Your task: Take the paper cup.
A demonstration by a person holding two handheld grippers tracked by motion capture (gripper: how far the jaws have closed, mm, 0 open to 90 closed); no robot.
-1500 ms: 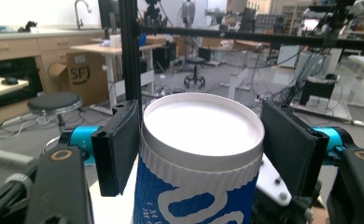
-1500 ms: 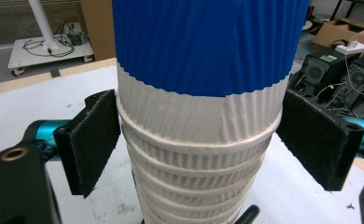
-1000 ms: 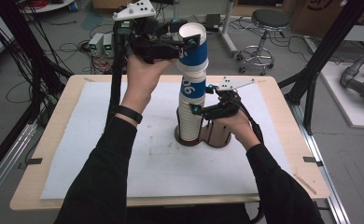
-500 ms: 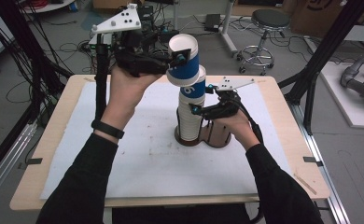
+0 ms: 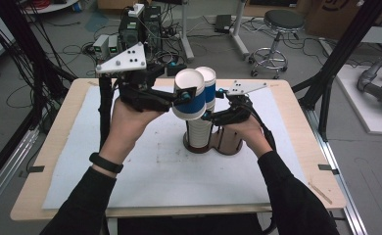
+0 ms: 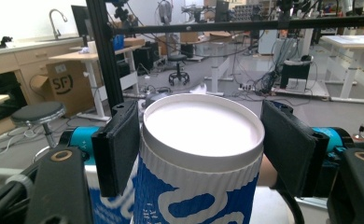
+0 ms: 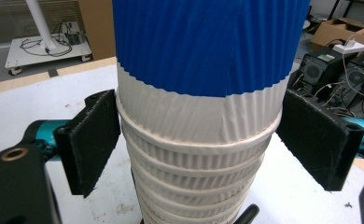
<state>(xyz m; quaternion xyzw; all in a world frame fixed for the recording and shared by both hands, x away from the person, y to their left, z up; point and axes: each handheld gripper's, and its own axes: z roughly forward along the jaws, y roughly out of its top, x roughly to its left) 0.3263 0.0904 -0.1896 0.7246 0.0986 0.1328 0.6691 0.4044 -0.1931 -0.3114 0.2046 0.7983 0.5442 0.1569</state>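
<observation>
Cables, stools and desks fill the lab behind the table (image 5: pixel 57 196), which is covered by a white mat; one paper cup (image 5: pixel 189 100) is held clear of the stack (image 5: pixel 201 132), just beside its top, by the left gripper (image 5: pixel 181 95), closed on the ribbed wall under the rim; the stack is steadied by the right gripper (image 5: pixel 209 116), pads pressed on both sides; the cup is judged light, thin and easily crushed, so a gentle hold below the stiff rim is advised; the stack's foot and a brown holder (image 5: pixel 230 142) are partly hidden by the right hand (image 5: pixel 245 129); the printed mark cannot be read
</observation>
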